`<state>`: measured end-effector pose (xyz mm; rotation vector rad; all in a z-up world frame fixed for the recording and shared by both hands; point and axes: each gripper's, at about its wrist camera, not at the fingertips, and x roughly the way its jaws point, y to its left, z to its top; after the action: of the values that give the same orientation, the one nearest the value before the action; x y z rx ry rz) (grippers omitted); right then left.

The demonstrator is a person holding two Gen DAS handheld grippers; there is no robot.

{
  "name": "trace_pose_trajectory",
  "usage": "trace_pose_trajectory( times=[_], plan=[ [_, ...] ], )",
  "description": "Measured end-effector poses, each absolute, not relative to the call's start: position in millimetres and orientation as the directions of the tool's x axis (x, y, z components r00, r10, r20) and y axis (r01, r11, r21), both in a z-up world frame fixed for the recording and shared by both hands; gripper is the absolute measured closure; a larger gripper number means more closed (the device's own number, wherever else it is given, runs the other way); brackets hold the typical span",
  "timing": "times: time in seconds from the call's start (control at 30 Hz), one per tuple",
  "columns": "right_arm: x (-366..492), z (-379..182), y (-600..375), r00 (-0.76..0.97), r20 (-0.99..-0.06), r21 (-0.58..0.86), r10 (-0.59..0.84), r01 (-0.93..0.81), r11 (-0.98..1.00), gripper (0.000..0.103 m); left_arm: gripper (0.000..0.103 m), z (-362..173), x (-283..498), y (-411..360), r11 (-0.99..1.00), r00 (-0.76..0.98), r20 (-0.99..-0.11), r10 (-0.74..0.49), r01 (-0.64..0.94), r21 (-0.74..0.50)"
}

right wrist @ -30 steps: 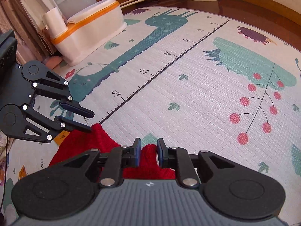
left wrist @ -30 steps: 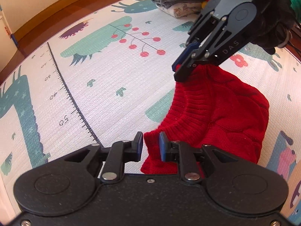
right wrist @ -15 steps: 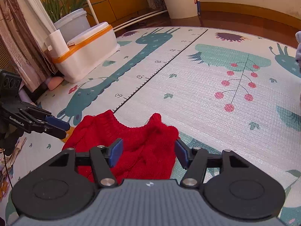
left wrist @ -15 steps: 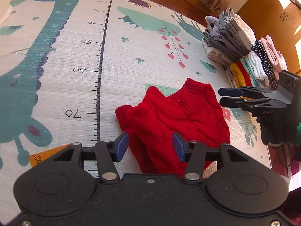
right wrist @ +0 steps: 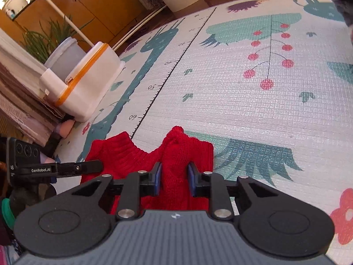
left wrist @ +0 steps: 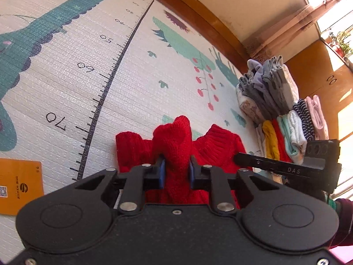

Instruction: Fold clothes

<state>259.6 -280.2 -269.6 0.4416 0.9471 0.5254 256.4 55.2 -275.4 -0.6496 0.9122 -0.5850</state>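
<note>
The left gripper [left wrist: 175,172] is pinching a bunched ridge of the red sweater [left wrist: 181,148] between its blue pads [left wrist: 162,173], the knit bulging up past the fingertips. The right gripper [right wrist: 174,180] is doing the same on its own side, clamping another raised fold of the red sweater [right wrist: 176,154] between its pads [right wrist: 157,178].

The sweater is lying crumpled on the play mat [left wrist: 123,92] directly ahead of both tools, with ribbed humps showing to either side of each pinched fold. In the left wrist view the right tool is reaching in from the right, level with the sweater's edge. In the right wrist view the left tool is coming in from the left at the garment's near corner.

Beyond the left tool and to its right, a stack of folded clothes [left wrist: 278,110] is sitting on the mat, well apart from the sweater. An orange card [left wrist: 19,186] is lying off to its left. Far ahead and left of the right tool, a white tub with an orange band [right wrist: 86,81] is standing at the mat's edge.
</note>
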Motion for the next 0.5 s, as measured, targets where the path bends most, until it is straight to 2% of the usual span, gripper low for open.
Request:
trace_pose_trajectory(
  times=[0.07, 0.13, 0.23, 0.37, 0.47, 0.5],
  plan=[
    [263, -282, -290, 0.458, -0.611, 0.655, 0.646, -0.166, 0.737, 0.081, 0.087, -283, 251, 69, 0.540, 0.527, -0.392, -0.754, 0.156, -0.827],
    [267, -293, -299, 0.441, -0.574, 0.732, 0.690, -0.102, 0.674, 0.082, 0.087, -295, 247, 78, 0.467, 0.560, -0.334, -0.758, 0.108, -0.877],
    [272, -311, -313, 0.424, -0.509, 0.827, 0.749, -0.002, 0.563, 0.082, 0.087, -318, 244, 85, 0.405, 0.587, -0.311, -0.747, 0.031, -0.914],
    [279, -335, -332, 0.415, -0.409, 0.911, 0.813, 0.134, 0.390, 0.082, 0.087, -333, 248, 90, 0.395, 0.596, -0.329, -0.732, -0.021, -0.918],
    [282, -338, -326, 0.397, -0.453, 0.887, 0.798, 0.116, 0.446, 0.080, 0.087, -337, 252, 91, 0.404, 0.590, -0.343, -0.731, -0.031, -0.914],
    [281, -339, -325, 0.392, -0.479, 0.872, 0.785, 0.113, 0.476, 0.076, 0.087, -339, 254, 90, 0.406, 0.586, -0.351, -0.730, -0.041, -0.913]
  ],
)
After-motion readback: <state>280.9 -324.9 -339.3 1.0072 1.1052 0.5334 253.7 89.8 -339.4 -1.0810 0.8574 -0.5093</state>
